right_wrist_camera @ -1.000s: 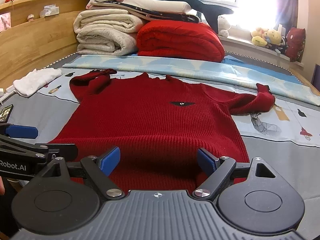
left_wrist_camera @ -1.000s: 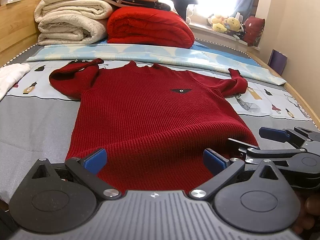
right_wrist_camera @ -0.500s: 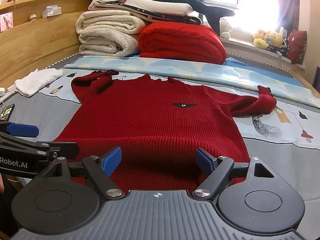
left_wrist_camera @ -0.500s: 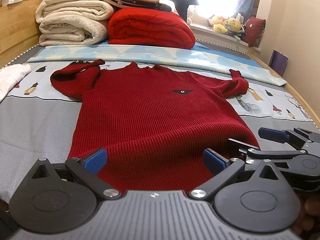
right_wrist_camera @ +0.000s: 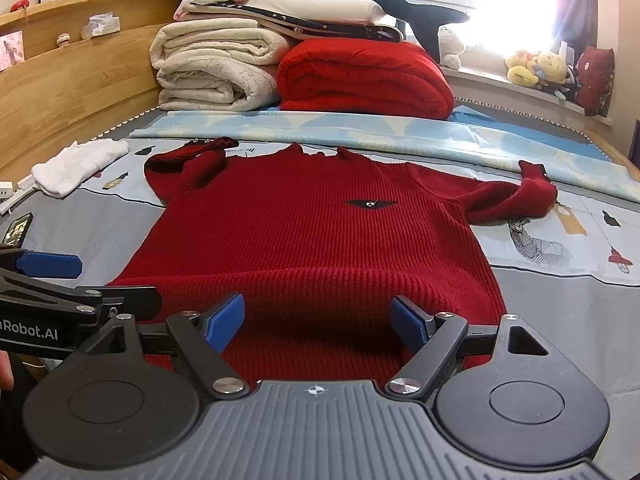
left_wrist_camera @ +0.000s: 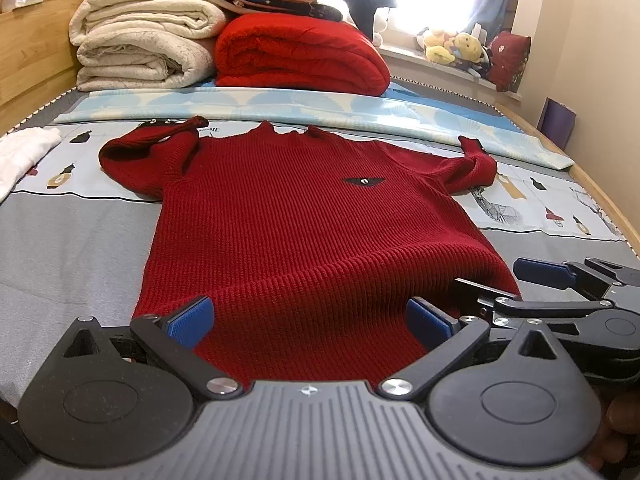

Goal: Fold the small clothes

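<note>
A small dark red knit sweater (left_wrist_camera: 304, 216) lies face up on the bed, neck toward the far side, both sleeves bunched at the shoulders; it also shows in the right wrist view (right_wrist_camera: 316, 236). Its hem bulges up just in front of both grippers. My left gripper (left_wrist_camera: 308, 320) is open, its blue pads either side of the hem's left part. My right gripper (right_wrist_camera: 318, 320) is open over the hem's right part. Each gripper shows at the edge of the other's view, the right one (left_wrist_camera: 560, 288) and the left one (right_wrist_camera: 52, 280).
Folded cream blankets (left_wrist_camera: 144, 48) and a red blanket (left_wrist_camera: 300, 56) are stacked at the far end. A white garment (right_wrist_camera: 76, 164) lies at the left. A phone (right_wrist_camera: 16, 228) lies near the left edge. Plush toys (right_wrist_camera: 536, 68) sit on the windowsill. Wooden bed rails run along both sides.
Both grippers have edged slightly forward toward the hem, and the right gripper's jaws have narrowed a little. The sweater has not moved.
</note>
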`<action>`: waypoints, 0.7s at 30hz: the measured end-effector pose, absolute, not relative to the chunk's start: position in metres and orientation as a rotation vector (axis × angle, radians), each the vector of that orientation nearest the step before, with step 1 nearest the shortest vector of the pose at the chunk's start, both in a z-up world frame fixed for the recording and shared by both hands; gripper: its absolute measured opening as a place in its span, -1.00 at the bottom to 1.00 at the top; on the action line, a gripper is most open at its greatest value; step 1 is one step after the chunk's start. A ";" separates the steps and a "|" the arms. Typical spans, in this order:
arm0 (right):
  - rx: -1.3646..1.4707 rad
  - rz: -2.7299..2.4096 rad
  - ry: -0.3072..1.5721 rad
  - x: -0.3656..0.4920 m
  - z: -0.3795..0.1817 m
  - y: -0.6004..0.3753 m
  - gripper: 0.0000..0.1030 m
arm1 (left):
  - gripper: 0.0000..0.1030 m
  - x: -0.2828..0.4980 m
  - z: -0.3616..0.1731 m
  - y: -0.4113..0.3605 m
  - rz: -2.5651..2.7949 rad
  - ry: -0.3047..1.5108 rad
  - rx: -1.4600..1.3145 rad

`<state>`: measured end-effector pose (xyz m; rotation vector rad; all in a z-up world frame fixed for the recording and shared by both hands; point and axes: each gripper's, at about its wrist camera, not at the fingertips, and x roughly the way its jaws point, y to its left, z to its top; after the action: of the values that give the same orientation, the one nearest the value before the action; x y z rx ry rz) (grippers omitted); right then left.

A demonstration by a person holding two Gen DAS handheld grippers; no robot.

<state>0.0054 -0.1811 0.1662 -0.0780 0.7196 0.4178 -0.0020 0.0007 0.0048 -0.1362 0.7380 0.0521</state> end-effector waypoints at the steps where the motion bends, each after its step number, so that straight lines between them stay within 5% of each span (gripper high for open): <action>1: -0.080 0.419 0.717 0.005 0.166 -0.180 0.55 | 0.99 -0.002 0.005 0.001 0.053 0.740 -0.135; 21: -0.022 0.380 0.636 0.011 0.188 -0.204 0.52 | 0.99 -0.006 0.011 0.012 0.091 0.747 -0.096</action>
<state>0.0112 -0.2040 0.1883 -0.0224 0.6365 0.3798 -0.0059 0.0123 0.0111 -0.0956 0.7472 0.0910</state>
